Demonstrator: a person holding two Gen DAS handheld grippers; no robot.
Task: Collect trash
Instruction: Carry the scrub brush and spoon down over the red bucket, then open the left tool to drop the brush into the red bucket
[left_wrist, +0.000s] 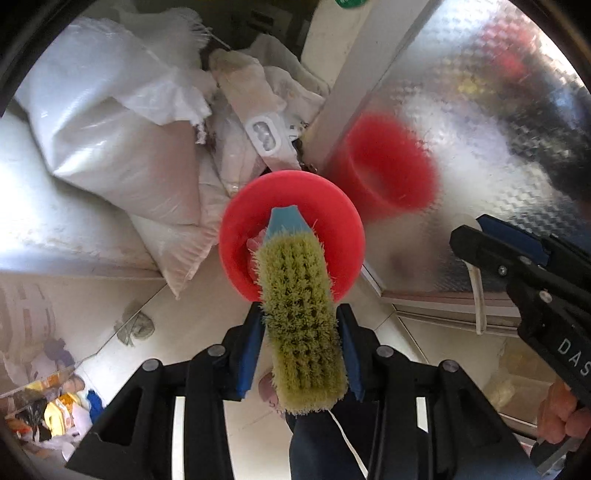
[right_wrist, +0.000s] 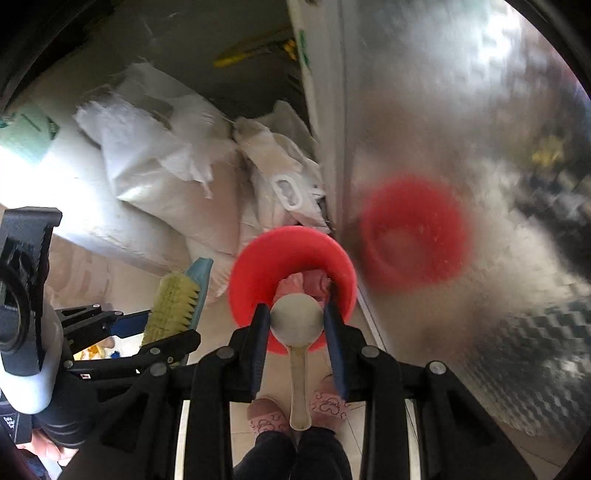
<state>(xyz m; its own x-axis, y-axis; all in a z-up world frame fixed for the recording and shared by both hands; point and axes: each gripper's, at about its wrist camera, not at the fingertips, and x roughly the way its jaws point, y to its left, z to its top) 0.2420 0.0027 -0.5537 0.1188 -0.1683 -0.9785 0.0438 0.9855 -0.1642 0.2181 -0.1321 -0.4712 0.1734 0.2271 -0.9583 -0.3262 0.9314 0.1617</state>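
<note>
Gripped between the blue pads of the left tongs (left_wrist: 301, 354) is a scrubbing brush (left_wrist: 301, 325), its yellow-green bristles facing the camera and its light-blue tip reaching over a red bin (left_wrist: 236, 236) on the floor below. Right tongs (right_wrist: 297, 325) clench a pale spoon (right_wrist: 297, 321) by the bowl, handle hanging toward the person's pink slippers (right_wrist: 267, 419). Beyond the bin lie white sacks (left_wrist: 110, 122), and a shiny metal panel (left_wrist: 461, 92) mirrors the red rim.

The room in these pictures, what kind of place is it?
Probably a home storage or utility corner: white woven sacks piled on a tiled floor, a red bin beside an embossed metal panel.
</note>
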